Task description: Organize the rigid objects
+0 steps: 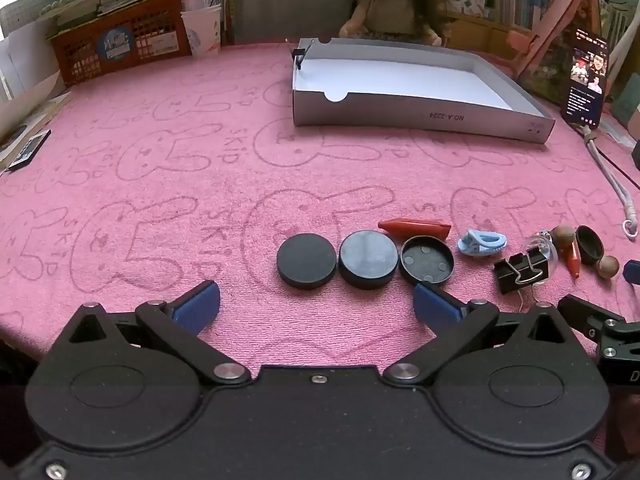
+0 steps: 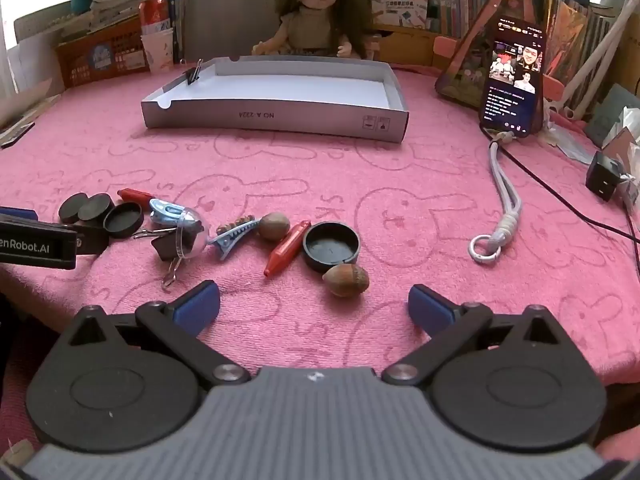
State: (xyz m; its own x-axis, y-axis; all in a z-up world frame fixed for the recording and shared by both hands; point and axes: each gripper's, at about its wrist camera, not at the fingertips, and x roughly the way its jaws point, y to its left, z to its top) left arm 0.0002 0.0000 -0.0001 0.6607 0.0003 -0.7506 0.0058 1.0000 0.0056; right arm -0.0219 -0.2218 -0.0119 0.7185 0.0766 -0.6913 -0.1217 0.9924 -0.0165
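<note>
Right wrist view: grey cardboard box lid at the far side of the counter reads "NO A-2234" upside down on its near wall; binder clip clipped on its left rim. "enRobot.AI" printed on the left claw's body where it enters at the left edge. Pink towel cover is stamped with bunnies and "SKID". Behind the lid: doll, red can in a paper cup, orange crate, books, lit phone with lanyard trailing on the towel. Small items lie in a loose row: three black round caps, red crayon, blue hair clip, clear dome capsule on a black binder clip, open black cap, two acorns. Right claw wide open, empty, near acorn just ahead between the pads, not touching. Left wrist view: left claw wide open, empty, three caps just ahead; right pad close to the hollow cap, contact unclear.
</note>
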